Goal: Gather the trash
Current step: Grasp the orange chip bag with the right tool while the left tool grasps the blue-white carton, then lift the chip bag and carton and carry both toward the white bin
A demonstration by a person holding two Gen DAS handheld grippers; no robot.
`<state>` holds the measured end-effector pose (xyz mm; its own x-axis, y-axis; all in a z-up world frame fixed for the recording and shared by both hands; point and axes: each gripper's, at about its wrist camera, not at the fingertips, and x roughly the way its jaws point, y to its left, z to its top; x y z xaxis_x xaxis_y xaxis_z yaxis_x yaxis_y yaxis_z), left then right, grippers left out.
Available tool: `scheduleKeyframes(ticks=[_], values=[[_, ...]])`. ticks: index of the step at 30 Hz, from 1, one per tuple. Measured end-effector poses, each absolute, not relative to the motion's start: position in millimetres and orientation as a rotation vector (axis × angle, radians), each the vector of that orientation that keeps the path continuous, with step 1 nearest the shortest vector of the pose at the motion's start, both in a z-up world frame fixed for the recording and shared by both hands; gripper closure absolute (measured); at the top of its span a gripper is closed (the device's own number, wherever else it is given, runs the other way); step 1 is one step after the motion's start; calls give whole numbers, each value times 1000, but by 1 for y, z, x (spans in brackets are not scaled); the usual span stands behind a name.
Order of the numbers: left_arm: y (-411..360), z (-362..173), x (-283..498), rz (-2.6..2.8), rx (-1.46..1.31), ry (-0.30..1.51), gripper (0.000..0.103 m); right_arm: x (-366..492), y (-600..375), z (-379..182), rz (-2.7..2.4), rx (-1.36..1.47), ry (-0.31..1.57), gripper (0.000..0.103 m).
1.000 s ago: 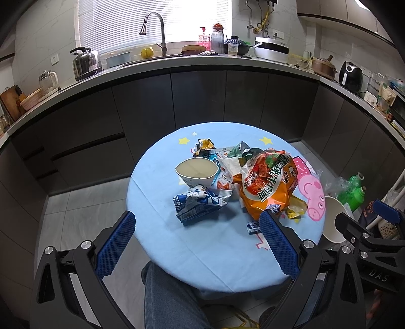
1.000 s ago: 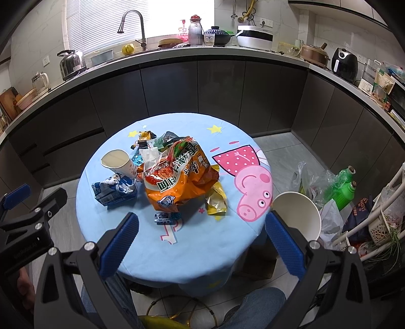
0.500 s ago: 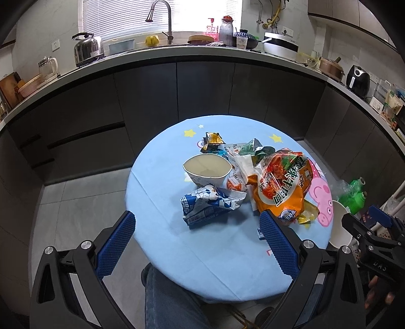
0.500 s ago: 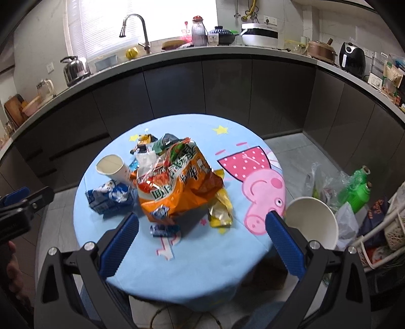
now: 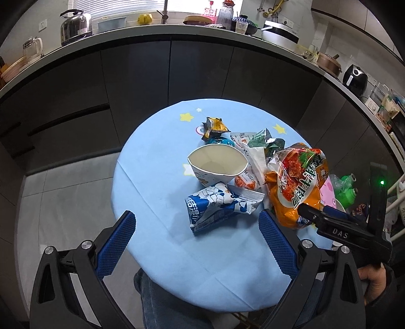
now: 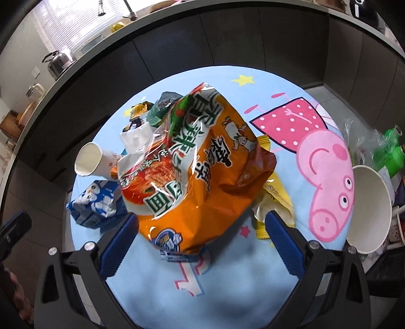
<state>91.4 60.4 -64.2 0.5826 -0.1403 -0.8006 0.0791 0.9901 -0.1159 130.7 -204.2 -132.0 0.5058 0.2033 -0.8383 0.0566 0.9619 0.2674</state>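
Note:
A pile of trash lies on the round blue table (image 5: 157, 177). A big orange noodle bag (image 6: 197, 177) fills the middle of the right wrist view and also shows in the left wrist view (image 5: 298, 187). My right gripper (image 6: 202, 243) is open, its fingers on either side of the bag's near end. A blue and white wrapper (image 5: 217, 207) lies just ahead of my open left gripper (image 5: 197, 243). A squashed paper cup (image 5: 217, 164) lies behind it, with small wrappers (image 5: 214, 126) beyond. A yellow wrapper (image 6: 276, 202) lies by the bag.
A white paper bucket (image 6: 367, 210) stands off the table's right edge beside green bottles (image 6: 389, 154) and plastic bags. Dark kitchen cabinets (image 5: 141, 83) curve behind the table, with a counter holding a kettle (image 5: 76, 24). My leg is under the table's near edge.
Both grippers have moved forward and down toward the table. The right one has closed in on the orange bag, which now sits between its open fingers.

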Motion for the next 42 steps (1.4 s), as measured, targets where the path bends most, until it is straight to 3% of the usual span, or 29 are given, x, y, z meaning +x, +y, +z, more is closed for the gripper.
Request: scheduleKeyframes(ticks=[1, 3, 6, 7, 16, 21, 24, 26, 31, 42], values=[[58, -67, 94, -142, -67, 950, 15, 131, -205, -133, 88, 284, 1045, 26], [55, -74, 98, -166, -71, 968, 19, 134, -207, -136, 86, 303, 1058, 46], [53, -84, 104, -210, -87, 995, 26, 133, -209, -136, 98, 312, 1043, 61], [52, -87, 107, -219, -87, 999, 27, 133, -209, -136, 99, 311, 1037, 75], [58, -124, 152, -293, -158, 1101, 30, 118, -209, -117, 90, 255, 982, 81], [49, -128, 154, -315, -160, 1121, 41, 109, -212, -107, 85, 262, 962, 81], [46, -135, 156, -321, -161, 1146, 59, 104, -211, -103, 88, 266, 955, 81], [45, -137, 155, -330, -179, 1163, 82, 100, -211, -100, 89, 269, 949, 81], [43, -132, 143, -353, -199, 1159, 97, 93, -216, -93, 84, 269, 926, 81], [50, -76, 112, -397, -291, 992, 101, 68, -227, -67, 73, 278, 848, 81]])
